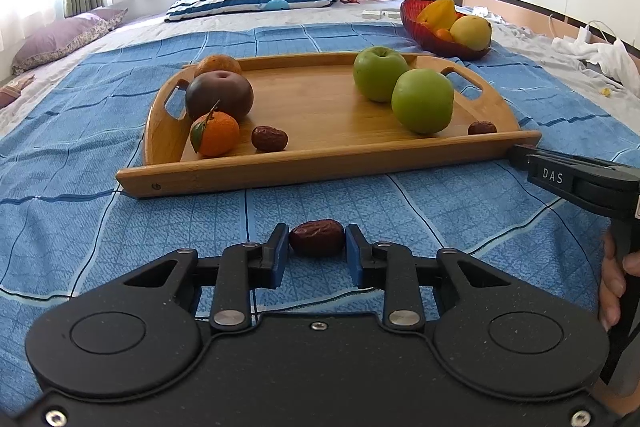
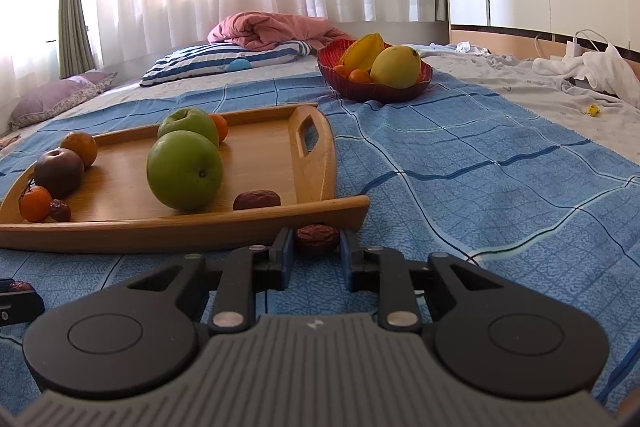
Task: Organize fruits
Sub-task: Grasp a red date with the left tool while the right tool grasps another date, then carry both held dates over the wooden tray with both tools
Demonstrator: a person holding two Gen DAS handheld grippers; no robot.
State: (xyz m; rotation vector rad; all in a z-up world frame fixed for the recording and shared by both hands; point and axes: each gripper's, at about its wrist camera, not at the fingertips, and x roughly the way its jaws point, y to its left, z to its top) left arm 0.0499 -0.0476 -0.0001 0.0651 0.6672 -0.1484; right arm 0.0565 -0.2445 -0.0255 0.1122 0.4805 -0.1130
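- Left wrist view, closest in: the left gripper (image 1: 317, 247) is pinching a red date (image 1: 317, 237) between its blue pads, right down at the blue checked bedspread (image 1: 120, 227) in front of the tray.
- Right wrist view, same deal: the right gripper (image 2: 316, 245) is clamped on another red date (image 2: 316, 237) by the near right corner of the wooden tray (image 2: 160, 231). No earlier frame here, so I only call what shows: pads pressed on both sides.
- Next out, on the tray: a tangerine (image 1: 216, 133), a dark round fruit (image 1: 219, 95), two green apples (image 1: 422, 101) and two more dates (image 1: 269, 138).
- Far back sits the red fruit bowl (image 2: 376, 89) holding a starfruit (image 2: 366, 51) and a yellow mango (image 2: 396, 66).
- What could go sideways, I reckon: dates are small and wrinkly, so either could squirt out on the lift. The right one sits so close to the tray rim that it could clip it going up, and a nudged tray on soft bedding would send those apples rolling.
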